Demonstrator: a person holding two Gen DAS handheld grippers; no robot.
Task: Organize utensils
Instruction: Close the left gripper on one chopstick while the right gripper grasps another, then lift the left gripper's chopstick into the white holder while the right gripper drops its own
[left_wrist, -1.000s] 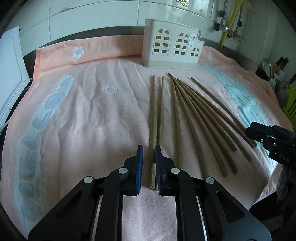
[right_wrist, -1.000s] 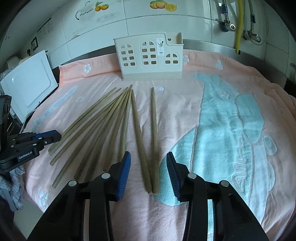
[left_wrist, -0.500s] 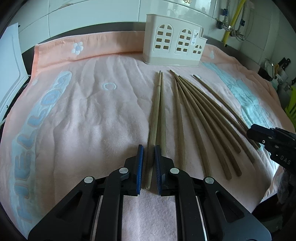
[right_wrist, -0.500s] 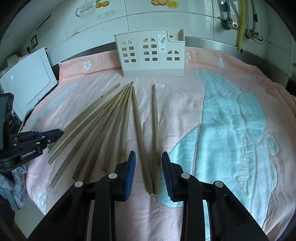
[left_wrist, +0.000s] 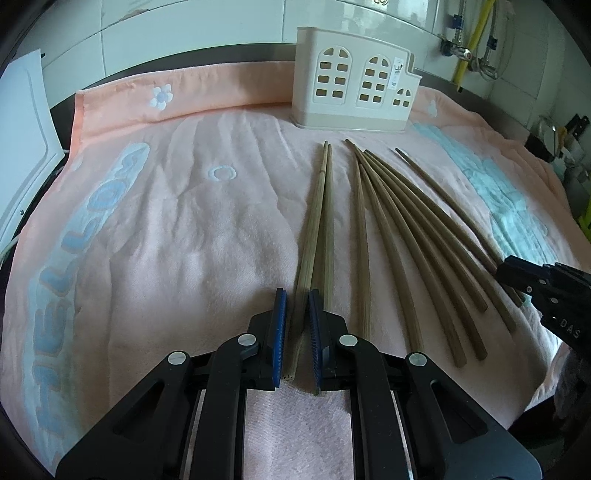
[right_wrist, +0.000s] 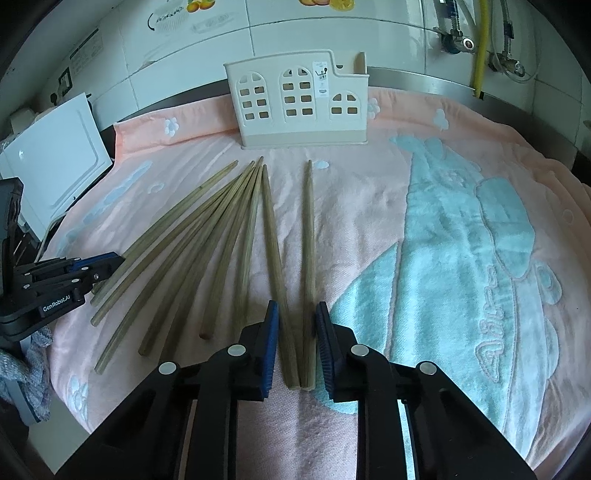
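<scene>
i'm working in a home kitchen. glossy white wall tiles (right_wrist: 332, 40) run behind the counter, some with fruit decals (right_wrist: 325, 3) (lemons and oranges, by the look). a yellow gas hose (right_wrist: 480, 44) and metal valves (right_wrist: 461, 42) hang on the wall. a pink bath towel (right_wrist: 443, 155) covers the worktop, a cream utensil holder (right_wrist: 299, 107) stands on it, and knives (left_wrist: 576, 125) sit far off.

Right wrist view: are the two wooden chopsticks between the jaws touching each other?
Touching. In the right wrist view the two wooden chopsticks meet at their near ends and splay apart farther away.
</scene>
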